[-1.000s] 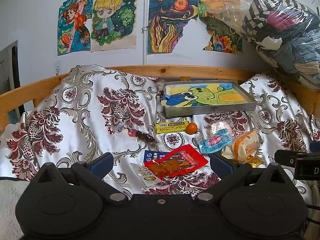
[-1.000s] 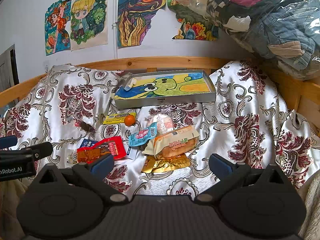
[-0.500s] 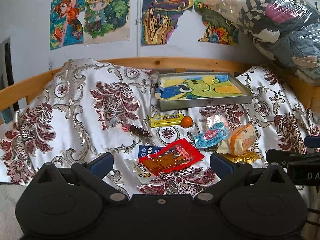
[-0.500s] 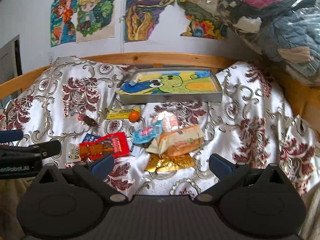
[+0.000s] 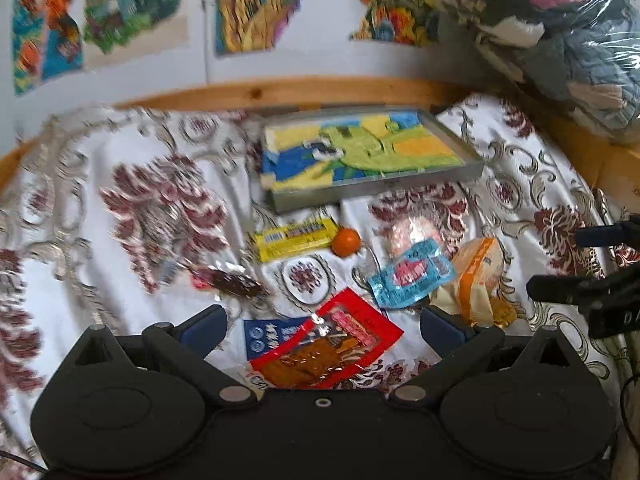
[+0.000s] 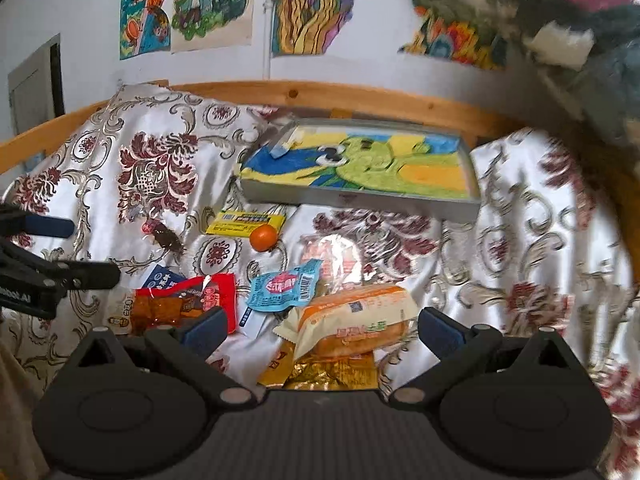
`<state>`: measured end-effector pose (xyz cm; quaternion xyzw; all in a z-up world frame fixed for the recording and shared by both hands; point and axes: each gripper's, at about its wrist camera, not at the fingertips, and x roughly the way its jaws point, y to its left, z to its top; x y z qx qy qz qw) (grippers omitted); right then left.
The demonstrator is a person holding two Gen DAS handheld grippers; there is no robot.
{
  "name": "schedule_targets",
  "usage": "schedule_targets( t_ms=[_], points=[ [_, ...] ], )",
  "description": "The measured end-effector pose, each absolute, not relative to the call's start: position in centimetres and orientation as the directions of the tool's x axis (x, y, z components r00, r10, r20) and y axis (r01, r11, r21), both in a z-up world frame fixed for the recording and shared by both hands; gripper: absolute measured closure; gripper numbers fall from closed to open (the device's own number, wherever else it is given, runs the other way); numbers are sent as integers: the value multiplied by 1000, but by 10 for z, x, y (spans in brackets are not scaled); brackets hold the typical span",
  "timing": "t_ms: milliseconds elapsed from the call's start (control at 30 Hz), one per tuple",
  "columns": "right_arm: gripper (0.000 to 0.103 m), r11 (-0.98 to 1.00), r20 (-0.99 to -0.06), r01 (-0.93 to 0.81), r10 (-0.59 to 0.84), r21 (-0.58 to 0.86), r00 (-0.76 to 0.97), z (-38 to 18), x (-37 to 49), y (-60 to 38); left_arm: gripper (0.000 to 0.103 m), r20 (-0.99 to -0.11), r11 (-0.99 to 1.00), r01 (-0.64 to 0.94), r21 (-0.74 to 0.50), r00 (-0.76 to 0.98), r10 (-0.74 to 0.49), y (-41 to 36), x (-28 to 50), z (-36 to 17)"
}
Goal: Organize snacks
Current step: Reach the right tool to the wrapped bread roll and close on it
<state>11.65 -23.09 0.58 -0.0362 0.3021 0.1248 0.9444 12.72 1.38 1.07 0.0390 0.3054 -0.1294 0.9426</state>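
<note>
While both grippers hover low over the floral bedspread (image 6: 160,168) with fingers spread wide and empty, the left gripper (image 5: 322,326) frames the red snack packet (image 5: 332,346). The right gripper (image 6: 320,330) frames the orange bread packet (image 6: 356,316); the grey tray (image 6: 360,200) sits toward the far edge.

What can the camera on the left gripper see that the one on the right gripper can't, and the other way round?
Only the left wrist view shows the right gripper at its edge. Only the right wrist view shows the left gripper, the gold foil packet in full, and a grey door in the wall. Both show the metal tray, the small orange, the yellow packet, the blue sachet, the red snack pack and the orange bread pack.
</note>
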Motion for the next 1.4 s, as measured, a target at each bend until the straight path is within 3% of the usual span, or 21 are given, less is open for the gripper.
schedule_targets(
  t_ms=[133, 467, 733, 1100, 1233, 1400],
  points=[
    [0, 964, -620, -243, 257, 110, 741, -7, 145, -245, 1, -649, 946, 317, -74, 705, -287, 12, 160, -6],
    [0, 920, -703, -222, 390, 322, 594, -38, 185, -259, 1, -744, 914, 406, -5, 609, -275, 1, 202, -48],
    [0, 916, -725, -134, 383, 378, 572, -56, 218, -263, 1, -809, 851, 524, 30, 513, -287, -9, 214, -70],
    [0, 909, -720, -60, 365, 412, 591, -69, 234, -265, 1, -846, 840, 540, 46, 468, -255, -8, 223, -86],
    [9, 901, -711, -69, 384, 429, 590, -63, 228, -264, 6, -846, 836, 547, 36, 463, -266, -9, 221, -83],
    [9, 887, -695, -62, 401, 458, 597, -58, 227, -266, 7, -848, 829, 559, 10, 444, -289, -10, 218, -80]
  ],
)
